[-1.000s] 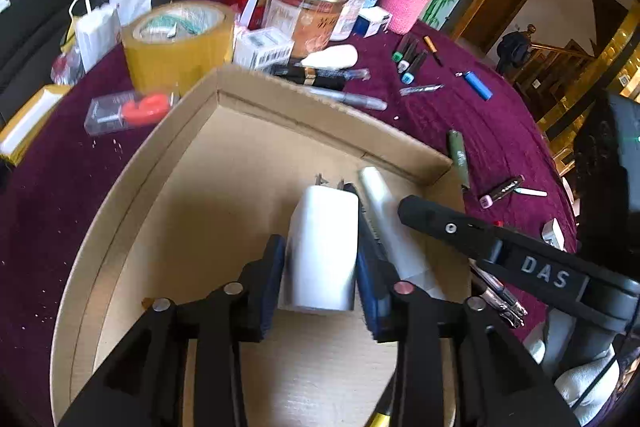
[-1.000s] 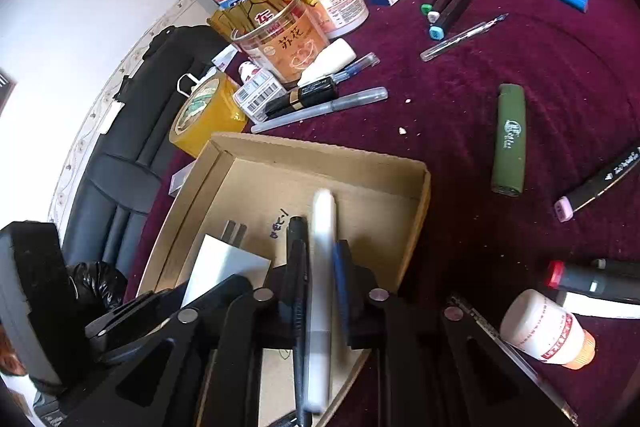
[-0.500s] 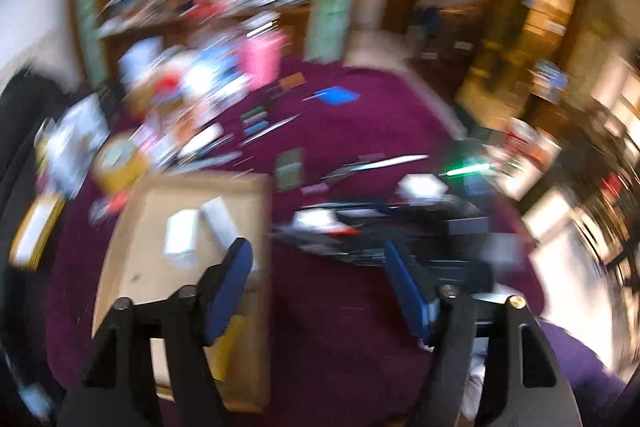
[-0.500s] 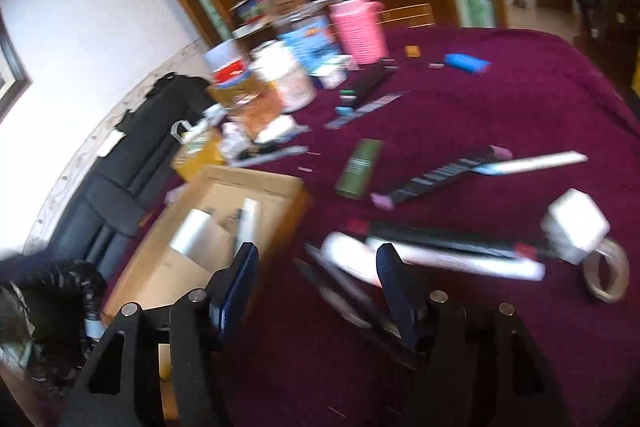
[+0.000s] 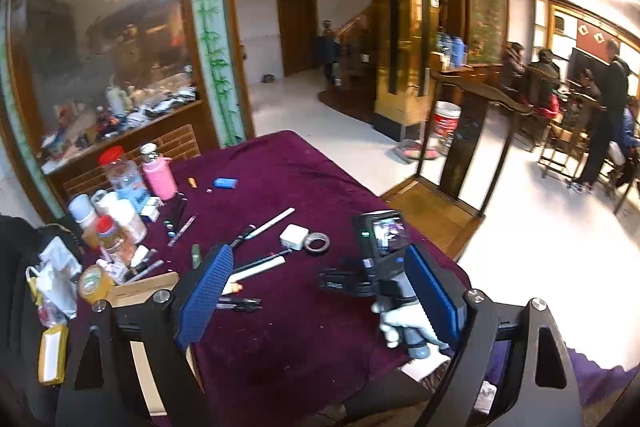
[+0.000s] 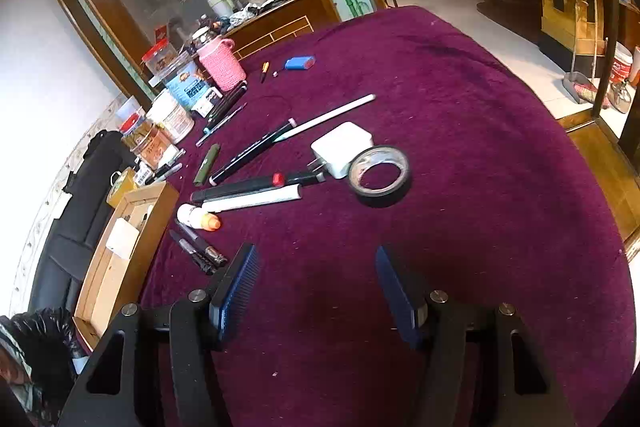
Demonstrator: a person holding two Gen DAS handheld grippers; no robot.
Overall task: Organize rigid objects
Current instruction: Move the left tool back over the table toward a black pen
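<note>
Lower frame, both views: left gripper (image 5: 320, 301) and right gripper (image 6: 316, 291) spread apart, empty, hovering over cloth; cardboard box (image 6: 154, 203) left edge holds sorted charger; tape roll (image 6: 380, 175) likely next.

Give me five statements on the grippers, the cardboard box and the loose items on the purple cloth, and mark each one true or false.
1. The right gripper is open and holds nothing. True.
2. The left gripper is shut on a pen. False: its jaws stand wide apart, with nothing between them.
3. A white block lies inside the cardboard box. True.
4. The white charger lies inside the box. False: it rests on the purple cloth, touching the roll of tape.
5. The blue object lies near the pink bottle. True.
</note>
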